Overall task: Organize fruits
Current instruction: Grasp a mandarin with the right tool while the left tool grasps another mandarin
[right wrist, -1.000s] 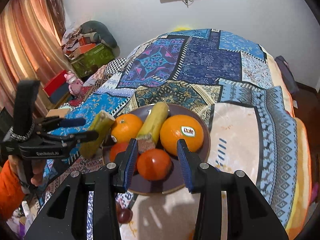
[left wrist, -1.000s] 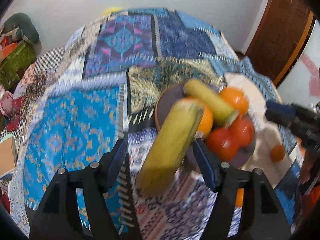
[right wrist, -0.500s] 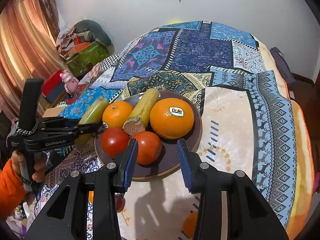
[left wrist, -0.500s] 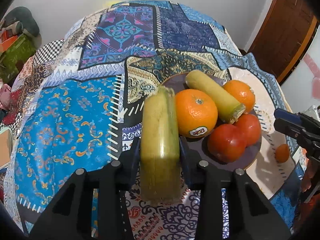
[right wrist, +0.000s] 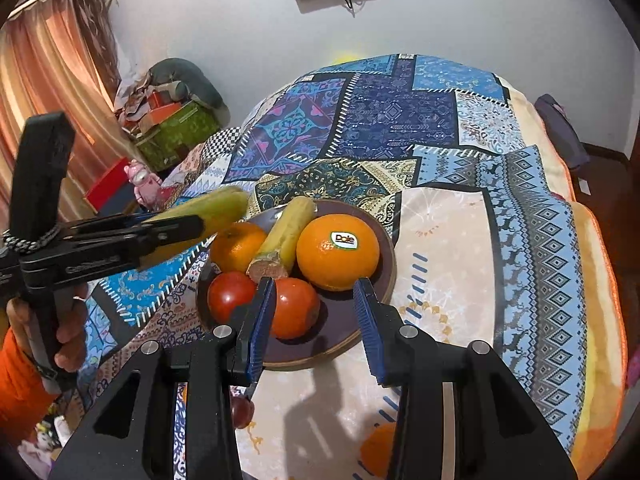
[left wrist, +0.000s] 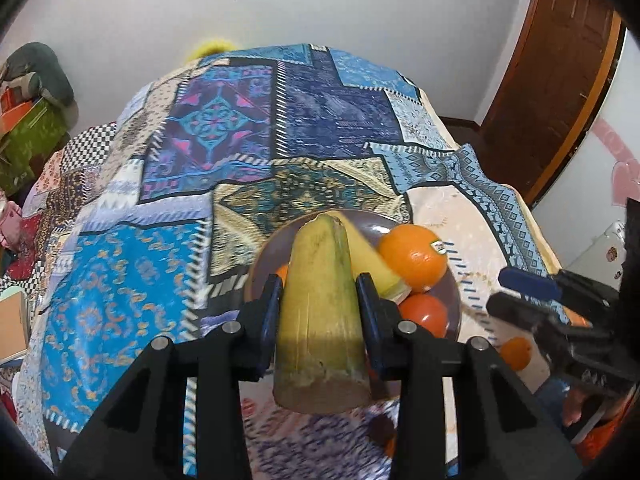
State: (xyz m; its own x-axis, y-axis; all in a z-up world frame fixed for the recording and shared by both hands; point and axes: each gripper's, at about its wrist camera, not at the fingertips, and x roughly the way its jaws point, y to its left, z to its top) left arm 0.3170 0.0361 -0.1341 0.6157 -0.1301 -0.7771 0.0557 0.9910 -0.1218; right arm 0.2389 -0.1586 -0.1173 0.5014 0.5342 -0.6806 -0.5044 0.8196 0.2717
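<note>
Now the left gripper is clamped on a yellow-green stalk, both pads pressed to its sides; a second ago the jaws stood wide with the stalk loose between them, its far end resting by the plate. The stalk's cut end faces the camera and its far tip reaches past the fingertips, over the near rim of the plate. In the right view the stalk hangs clear of the quilt, left of the plate; earlier it sat lower, touching the plate's edge.

The right gripper has kept its narrow gap, with nothing pinched. Just ahead of its fingertips sits a tomato, with a second tomato left of the left finger. Beyond them lie another stalk, a small orange and a big stickered orange, all on the plate.

Below the fingers, a dark fruit and part of an orange lie on the quilt, off the plate.
</note>
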